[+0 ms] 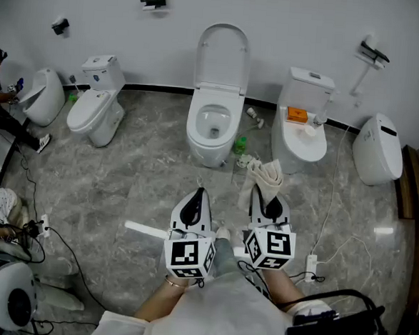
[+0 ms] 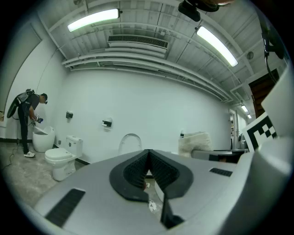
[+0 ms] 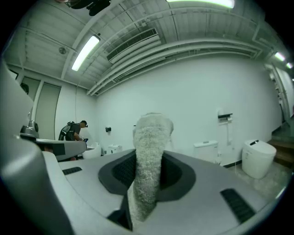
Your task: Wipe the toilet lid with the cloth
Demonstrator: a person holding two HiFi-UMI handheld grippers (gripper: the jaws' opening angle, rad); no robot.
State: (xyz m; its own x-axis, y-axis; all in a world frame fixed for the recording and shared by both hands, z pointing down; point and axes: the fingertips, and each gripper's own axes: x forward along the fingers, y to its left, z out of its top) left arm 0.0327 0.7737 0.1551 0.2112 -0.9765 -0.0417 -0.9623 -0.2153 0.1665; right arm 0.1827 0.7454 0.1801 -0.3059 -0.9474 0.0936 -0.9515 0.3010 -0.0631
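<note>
- Head view: five white toilets (image 1: 95, 112) line a white wall (image 1: 312, 27) on a grey marbled floor (image 1: 122, 182). The raised toilet lid (image 1: 222, 53) is at 12 o'clock, with the left gripper (image 1: 195, 198) and right gripper (image 1: 268, 196) at 6.
- Left gripper view: jaws pressed together, empty.
- Right gripper view: jaws clamp one cloth (image 3: 149, 156), which sticks up toward 12.

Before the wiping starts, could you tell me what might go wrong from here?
The cloth is clamped in the right hand-held gripper with its end flopping loose; pressing on the raised toilet lid may tug it out. The white cable and small items on the floor ahead could catch a foot.
</note>
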